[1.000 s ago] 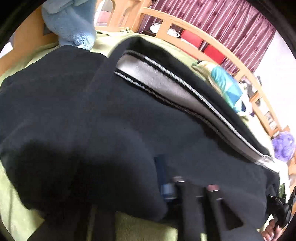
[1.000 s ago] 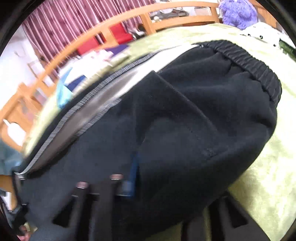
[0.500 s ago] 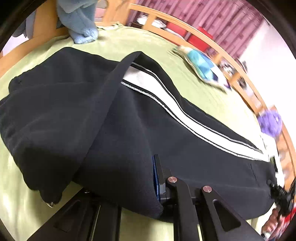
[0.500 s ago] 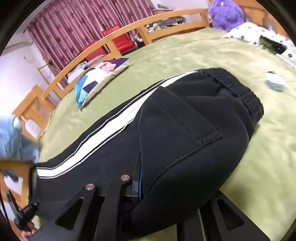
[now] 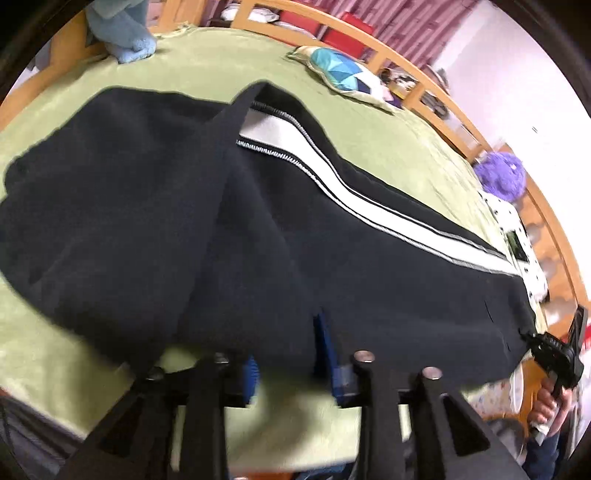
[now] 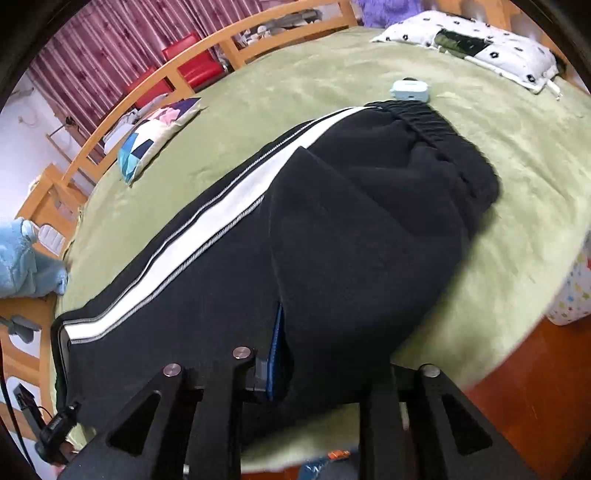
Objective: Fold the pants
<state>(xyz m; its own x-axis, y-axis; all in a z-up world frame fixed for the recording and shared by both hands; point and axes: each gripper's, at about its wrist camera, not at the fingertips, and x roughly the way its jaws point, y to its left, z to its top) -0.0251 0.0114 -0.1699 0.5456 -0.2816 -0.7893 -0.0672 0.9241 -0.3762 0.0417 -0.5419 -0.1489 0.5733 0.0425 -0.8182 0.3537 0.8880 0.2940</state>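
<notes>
Black pants (image 5: 184,229) with a white side stripe (image 5: 354,192) lie folded lengthwise across the green bed (image 5: 388,125). In the left wrist view my left gripper (image 5: 288,363) stands open at the near edge of the pants; the cloth drapes over its blue pads. In the right wrist view the pants (image 6: 351,236) run from the elastic waistband (image 6: 443,136) at the upper right to the leg ends at the lower left. My right gripper (image 6: 325,358) is at the near edge of the pants, and cloth hides the gap between its fingers.
A patterned cushion (image 5: 343,74) lies at the far side by the wooden bed rail (image 5: 436,66). A blue plush (image 5: 122,33), a purple plush (image 5: 502,177), a spotted white pillow (image 6: 472,48) and a small pale blue case (image 6: 410,90) lie around the pants.
Both grippers have drawn back toward the near bed edge and the pants now lie flatter. The left gripper, shut on the cloth earlier, now stands open.
</notes>
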